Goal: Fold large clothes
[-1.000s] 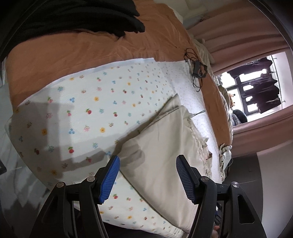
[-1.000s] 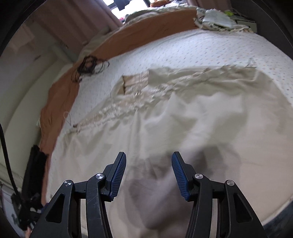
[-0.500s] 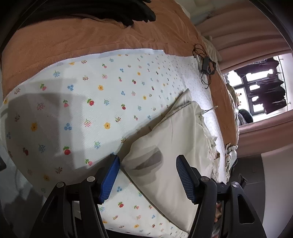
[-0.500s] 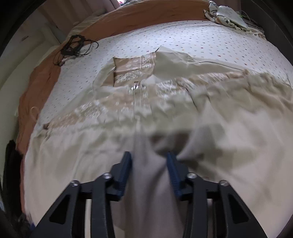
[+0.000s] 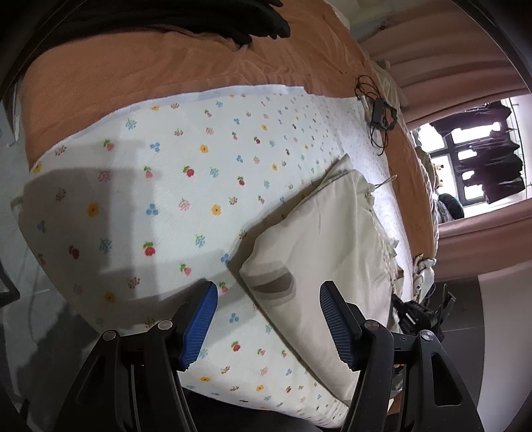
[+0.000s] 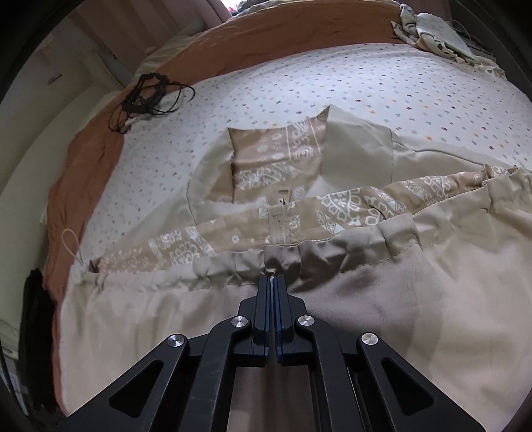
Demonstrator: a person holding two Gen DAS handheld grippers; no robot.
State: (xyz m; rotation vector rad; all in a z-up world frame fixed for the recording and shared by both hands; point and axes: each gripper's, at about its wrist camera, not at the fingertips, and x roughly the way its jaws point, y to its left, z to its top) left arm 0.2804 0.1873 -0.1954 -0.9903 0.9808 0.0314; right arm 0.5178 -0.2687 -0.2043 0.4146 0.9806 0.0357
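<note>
Right gripper (image 6: 273,282) is pinched tight on the gathered seam of the beige dress (image 6: 365,299), which lies spread over the floral sheet (image 6: 266,83). Left gripper (image 5: 267,315) hangs wide open with nothing in it, right by the dress's folded corner. Farther back there's a black cable tangle (image 6: 149,93), an orange blanket (image 5: 166,66), some dark clothing (image 5: 199,16) and a window (image 5: 472,162). No readable labels anywhere.

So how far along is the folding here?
Early. Done: the beige garment lies spread on the bed, its patterned lining still showing. In hand: the right claw is shut on the gathered hem at its middle; the left claw is open over a garment corner, gripping nothing. Left: no finished fold shows, so essentially all the folding remains.
</note>
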